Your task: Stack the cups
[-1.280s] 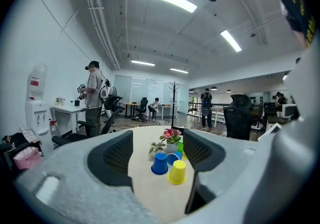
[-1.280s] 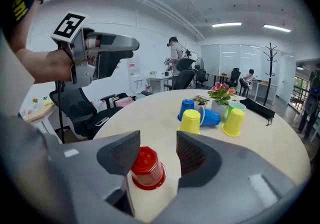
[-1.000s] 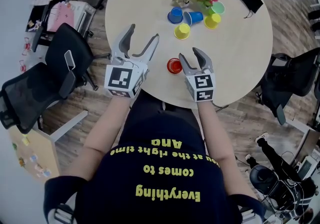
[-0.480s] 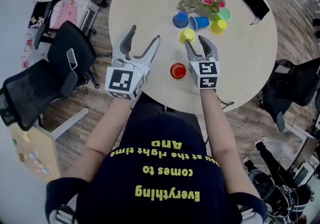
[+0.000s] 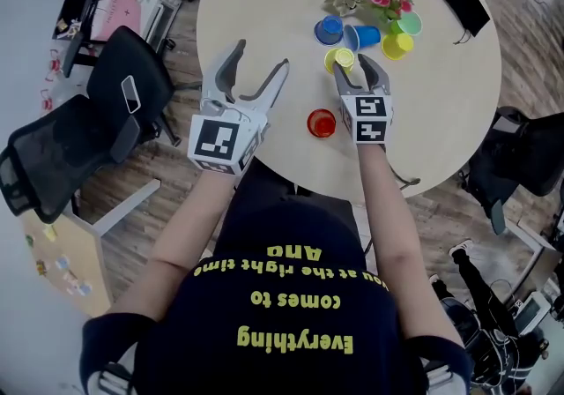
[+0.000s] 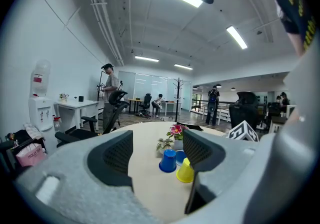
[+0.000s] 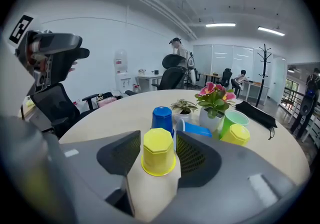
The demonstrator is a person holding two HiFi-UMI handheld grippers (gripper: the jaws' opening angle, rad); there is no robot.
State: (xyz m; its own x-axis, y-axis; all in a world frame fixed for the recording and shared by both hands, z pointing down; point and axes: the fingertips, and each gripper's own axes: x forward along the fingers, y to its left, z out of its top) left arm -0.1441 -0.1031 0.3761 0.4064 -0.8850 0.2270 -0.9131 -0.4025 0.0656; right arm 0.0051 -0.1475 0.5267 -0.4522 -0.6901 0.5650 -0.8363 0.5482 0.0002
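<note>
The right gripper [image 5: 356, 67], fingers just widened, flanks a yellow cup [image 7: 159, 150] without touching it. The left gripper [image 5: 260, 58] is spread and empty. The cup is likely light and flimsy, best pinched mid-wall.

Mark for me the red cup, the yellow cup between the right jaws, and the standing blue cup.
red cup [image 5: 322, 123]: head view, its top.
nearer yellow cup [image 7: 158, 158]: right gripper view, its side wall.
standing blue cup [image 7: 162, 123]: right gripper view, its side wall.
</note>
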